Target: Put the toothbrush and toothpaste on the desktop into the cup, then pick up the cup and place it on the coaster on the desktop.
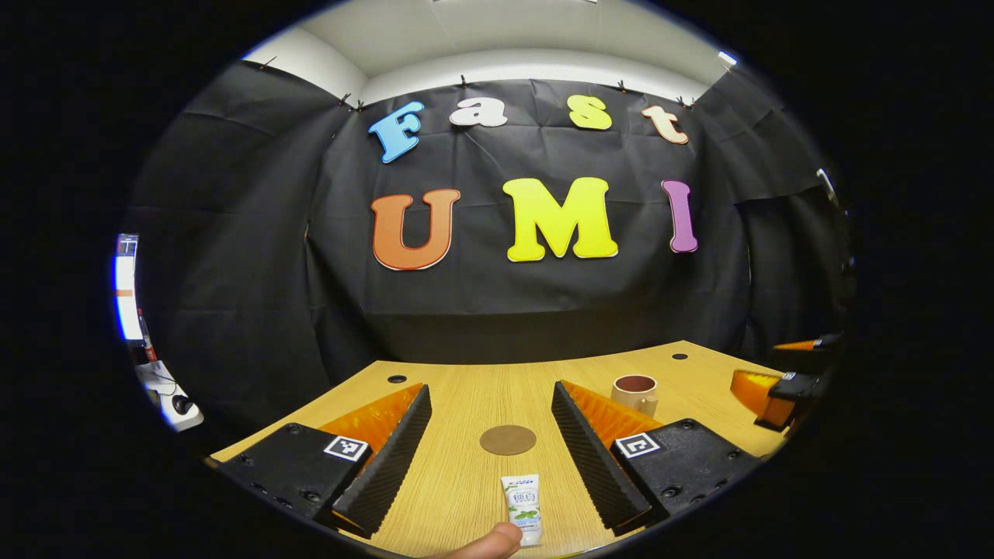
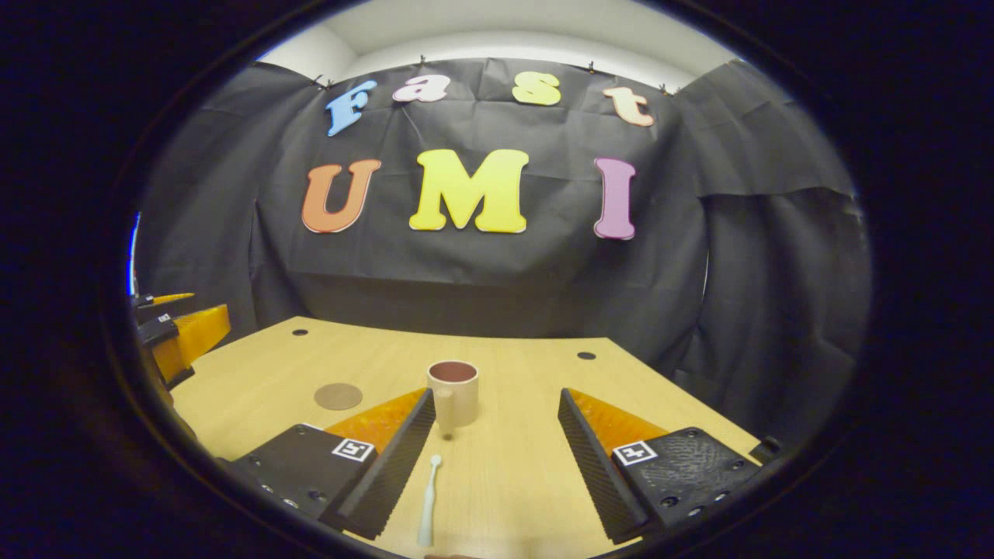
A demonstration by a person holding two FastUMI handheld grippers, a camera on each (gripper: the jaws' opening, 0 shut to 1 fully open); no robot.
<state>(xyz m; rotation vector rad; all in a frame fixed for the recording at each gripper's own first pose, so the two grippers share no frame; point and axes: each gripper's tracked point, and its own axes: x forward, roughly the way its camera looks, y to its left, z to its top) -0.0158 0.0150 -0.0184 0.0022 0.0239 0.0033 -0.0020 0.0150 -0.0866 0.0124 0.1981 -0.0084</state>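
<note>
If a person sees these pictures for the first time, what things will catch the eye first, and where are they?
In the left gripper view, a toothpaste tube lies on the wooden desk between the open fingers of the left claw, with a round coaster just beyond it. In the right gripper view, a toothbrush lies in front of the right claw, pointing toward an upright cup.

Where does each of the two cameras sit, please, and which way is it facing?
Left gripper view: rides on the left tongs, looking along their open fingers across the desk at the toothpaste, coaster and cup; a fingertip shows at the bottom.
Right gripper view: rides on the right tongs, facing the cup with the toothbrush between its open fingers.
Shared: desk, cup, coaster, and each sees the other tongs at its edge.
</note>
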